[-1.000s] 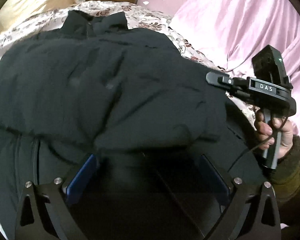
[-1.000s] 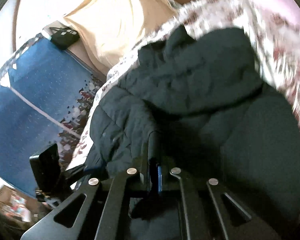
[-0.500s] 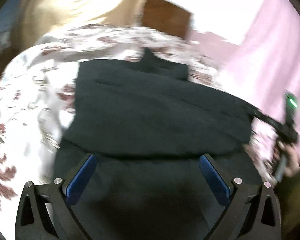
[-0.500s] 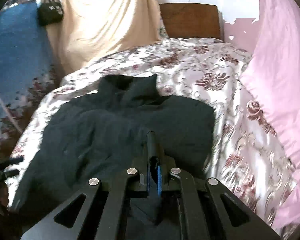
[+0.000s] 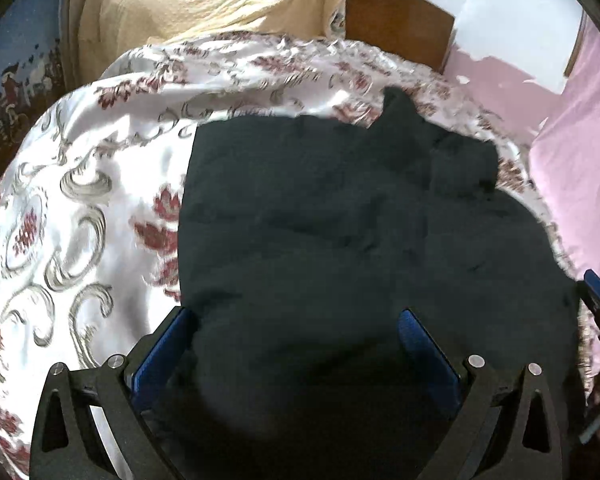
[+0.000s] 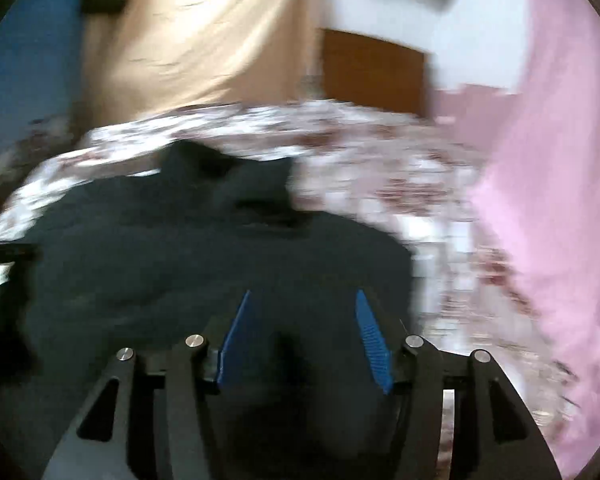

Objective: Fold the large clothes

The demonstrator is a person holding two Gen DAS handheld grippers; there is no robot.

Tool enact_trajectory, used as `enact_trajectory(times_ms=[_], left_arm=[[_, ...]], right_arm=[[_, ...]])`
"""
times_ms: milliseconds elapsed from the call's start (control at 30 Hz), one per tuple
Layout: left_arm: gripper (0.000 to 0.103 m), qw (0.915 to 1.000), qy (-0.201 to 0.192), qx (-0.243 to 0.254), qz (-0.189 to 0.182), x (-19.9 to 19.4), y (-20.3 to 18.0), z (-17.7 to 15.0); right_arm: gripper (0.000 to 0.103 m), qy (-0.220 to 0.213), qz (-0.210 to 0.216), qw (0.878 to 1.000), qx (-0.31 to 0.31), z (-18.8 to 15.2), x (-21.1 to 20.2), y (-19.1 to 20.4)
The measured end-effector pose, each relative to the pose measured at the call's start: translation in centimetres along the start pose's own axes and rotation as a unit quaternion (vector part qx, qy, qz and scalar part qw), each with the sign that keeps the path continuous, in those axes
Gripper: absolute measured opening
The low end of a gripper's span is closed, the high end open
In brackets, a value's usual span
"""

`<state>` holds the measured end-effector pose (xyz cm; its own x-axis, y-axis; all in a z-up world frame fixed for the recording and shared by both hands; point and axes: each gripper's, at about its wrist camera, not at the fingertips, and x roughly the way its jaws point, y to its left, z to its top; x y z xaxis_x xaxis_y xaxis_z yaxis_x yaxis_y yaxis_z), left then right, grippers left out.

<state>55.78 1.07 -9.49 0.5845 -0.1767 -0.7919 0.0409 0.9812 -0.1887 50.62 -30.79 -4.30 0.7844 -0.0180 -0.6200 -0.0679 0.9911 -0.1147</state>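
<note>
Two grippers hang over a dark jacket spread on a bed.

The left gripper stands wide, pinching nothing; the right gripper has just been opening, pads apart (nothing between them). The jacket lies on the floral bedspread, collar toward the wooden headboard; pink curtain beyond.

Daylit fisheye views; right wrist view heavily motion-blurred.
</note>
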Motion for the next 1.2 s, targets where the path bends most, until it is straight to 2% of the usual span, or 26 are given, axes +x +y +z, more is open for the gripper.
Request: enact_trajectory(times_ms=[67, 167, 333, 433, 733, 867, 933, 1000, 1067, 1133, 1200], left_arm=[[0.103, 1.0000, -0.007, 0.002, 0.002, 0.5, 0.1, -0.7], [0.103, 0.9998, -0.020, 0.008, -0.004, 0.7, 0.3, -1.4], [0.103, 0.9993, -0.025, 0.027, 0.006, 1.5, 0.1, -1.8], [0.103, 0.9993, -0.026, 0.026, 0.005, 2.0, 0.2, -1.9], [0.103, 0.9993, -0.028, 0.024, 0.005, 2.7, 0.4, -2.2], [0.103, 0.9993, -0.033, 0.009, -0.014, 2.3, 1.1, -2.1], [0.103, 0.9996, -0.026, -0.008, -0.010, 1.5, 1.6, -1.9], [0.103, 0.9995, -0.021, -0.023, -0.007, 0.5, 2.1, -1.5], [0.103, 0.9990, -0.023, -0.035, -0.014, -0.9, 2.5, -1.0], [0.103, 0.9976, -0.033, -0.046, -0.041, -2.6, 2.5, 0.0], [0.103, 0.9952, -0.042, -0.064, -0.060, -3.9, 2.5, 1.1]], right_arm=[[0.049, 0.020, 0.025, 0.999, -0.009, -0.5, 1.0, 1.0], [0.049, 0.044, 0.013, 0.998, -0.031, -2.0, 3.4, 1.8], [0.049, 0.070, 0.032, 0.997, 0.003, -3.1, 6.5, 1.1], [0.049, 0.069, 0.046, 0.996, 0.022, -4.0, 7.5, 0.6], [0.049, 0.071, 0.040, 0.996, 0.023, -4.6, 8.8, 0.9], [0.050, 0.069, 0.043, 0.996, 0.024, -4.6, 8.7, 0.9], [0.051, 0.065, 0.048, 0.996, 0.028, -4.5, 8.4, 0.7], [0.056, 0.057, 0.057, 0.996, 0.033, -4.4, 7.9, 0.4], [0.069, 0.044, 0.071, 0.996, 0.041, -4.1, 6.8, -0.1], [0.076, 0.034, 0.084, 0.994, 0.061, -3.7, 5.3, -0.7], [0.077, 0.031, 0.092, 0.992, 0.074, -2.7, 3.9, -1.5]])
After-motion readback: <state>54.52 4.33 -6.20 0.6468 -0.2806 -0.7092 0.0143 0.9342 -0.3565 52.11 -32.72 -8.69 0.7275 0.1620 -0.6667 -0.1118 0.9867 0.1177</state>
